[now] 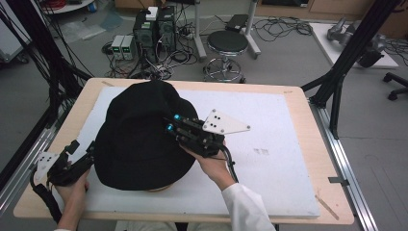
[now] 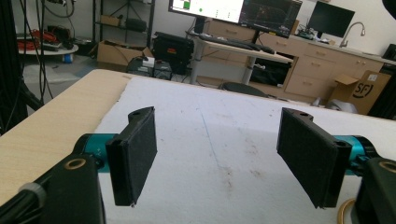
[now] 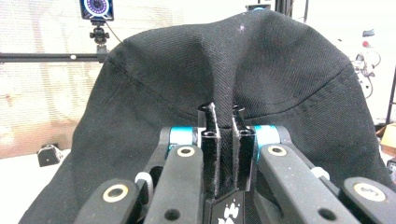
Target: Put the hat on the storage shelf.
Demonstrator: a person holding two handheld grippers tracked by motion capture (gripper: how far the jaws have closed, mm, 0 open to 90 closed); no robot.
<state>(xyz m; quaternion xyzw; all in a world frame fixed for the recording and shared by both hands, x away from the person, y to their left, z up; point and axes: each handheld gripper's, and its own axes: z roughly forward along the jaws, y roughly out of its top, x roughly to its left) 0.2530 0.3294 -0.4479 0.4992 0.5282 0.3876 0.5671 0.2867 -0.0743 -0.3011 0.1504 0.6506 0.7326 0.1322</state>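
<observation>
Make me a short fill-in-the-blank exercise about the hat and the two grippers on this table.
1. The right gripper is shut on a fold of the ____ hat.
2. The left gripper has its jaws ____.
3. The hat lies on a ____ board.

Missing words: black; open; white

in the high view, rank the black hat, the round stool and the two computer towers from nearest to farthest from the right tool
1. black hat: pinched in the right tool, mid-table.
2. round stool: on the floor past the table's far edge, straight ahead.
3. computer towers: on the floor farther back, ahead and left; close to the stool's distance, so this order is tentative.
</observation>
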